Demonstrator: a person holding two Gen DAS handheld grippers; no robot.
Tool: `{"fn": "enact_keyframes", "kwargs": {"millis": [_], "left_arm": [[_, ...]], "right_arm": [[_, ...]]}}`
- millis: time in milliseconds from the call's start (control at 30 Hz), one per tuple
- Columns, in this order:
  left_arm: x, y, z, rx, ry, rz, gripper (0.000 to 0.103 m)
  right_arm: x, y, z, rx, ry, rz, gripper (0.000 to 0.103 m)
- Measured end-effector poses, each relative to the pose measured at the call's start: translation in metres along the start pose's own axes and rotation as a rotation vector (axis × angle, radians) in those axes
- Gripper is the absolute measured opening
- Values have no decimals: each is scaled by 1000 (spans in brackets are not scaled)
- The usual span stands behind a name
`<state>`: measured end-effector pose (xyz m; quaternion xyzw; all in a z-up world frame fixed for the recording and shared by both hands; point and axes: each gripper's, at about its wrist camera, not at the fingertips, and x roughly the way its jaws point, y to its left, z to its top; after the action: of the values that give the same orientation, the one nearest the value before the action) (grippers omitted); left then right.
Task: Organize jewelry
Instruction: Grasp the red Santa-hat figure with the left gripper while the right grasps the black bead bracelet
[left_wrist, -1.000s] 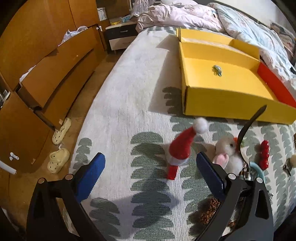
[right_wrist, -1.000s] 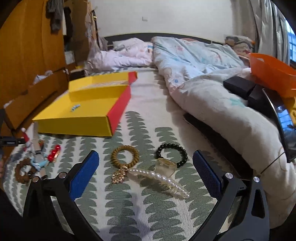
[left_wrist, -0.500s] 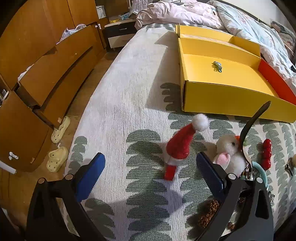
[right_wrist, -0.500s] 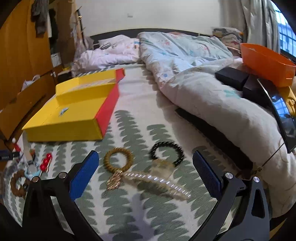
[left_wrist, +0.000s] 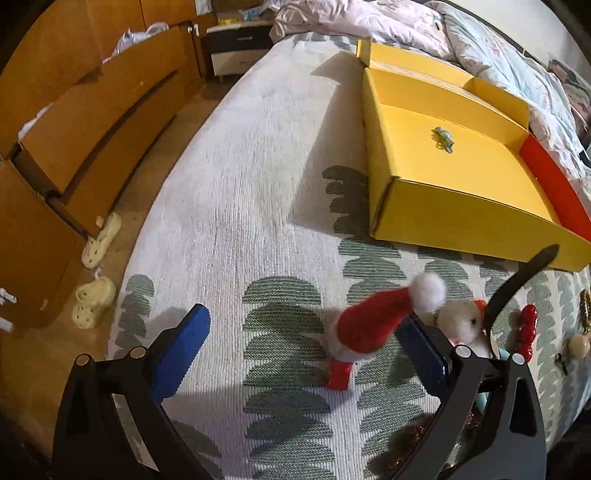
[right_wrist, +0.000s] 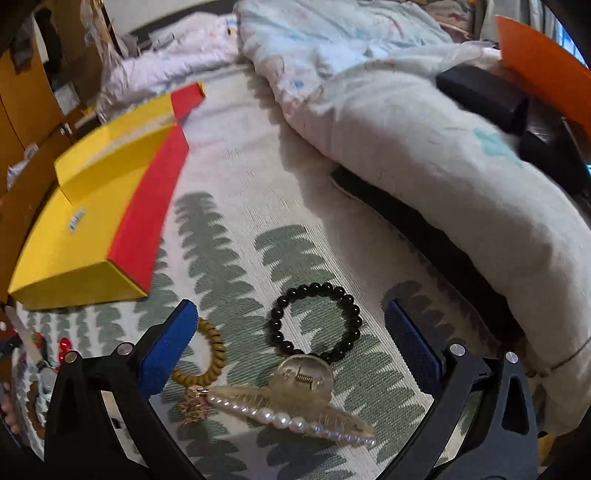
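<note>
My left gripper (left_wrist: 306, 343) is open over the leaf-print bedspread. A red Santa-hat clip (left_wrist: 373, 325) stands between its fingers, close to the right one. A white fluffy clip (left_wrist: 461, 321) and a red bead clip (left_wrist: 528, 328) lie just right of it. The open yellow box (left_wrist: 461, 218) holds one small green piece (left_wrist: 444, 139). My right gripper (right_wrist: 295, 339) is open around a black bead bracelet (right_wrist: 314, 325). A pearl claw clip (right_wrist: 295, 402) and a tan coil hair tie (right_wrist: 207, 354) lie beside it. The box also shows in the right wrist view (right_wrist: 74, 258).
Wooden drawers (left_wrist: 85, 122) and pale slippers (left_wrist: 96, 273) stand on the floor left of the bed. A rumpled quilt (right_wrist: 424, 147), black boxes (right_wrist: 484, 92) and an orange tray (right_wrist: 543, 70) lie to the right. A brown bead bracelet (right_wrist: 35, 413) lies at far left.
My left gripper has moved forward and left, so the Santa-hat clip now sits close to its right finger. My right gripper has moved forward and down over the black bracelet.
</note>
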<state>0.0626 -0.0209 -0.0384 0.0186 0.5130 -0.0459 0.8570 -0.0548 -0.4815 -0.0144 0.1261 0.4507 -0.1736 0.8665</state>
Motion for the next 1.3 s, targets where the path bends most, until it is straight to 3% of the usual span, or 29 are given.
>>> {"fn": "enact_keyframes", "kwargs": {"millis": [467, 700, 967, 1300], "left_arm": [[15, -19, -4, 96, 34, 58, 97], [18, -17, -3, 85, 45, 44, 97], [17, -20, -3, 104, 46, 57, 97], [20, -22, -4, 109, 53, 68, 97]], "right_arm": [[40, -6, 1, 8, 86, 7, 100], [53, -1, 10, -26, 154, -61, 99], [55, -13, 12, -16, 232, -17, 71], [62, -29, 11, 33, 282, 48, 71]]}}
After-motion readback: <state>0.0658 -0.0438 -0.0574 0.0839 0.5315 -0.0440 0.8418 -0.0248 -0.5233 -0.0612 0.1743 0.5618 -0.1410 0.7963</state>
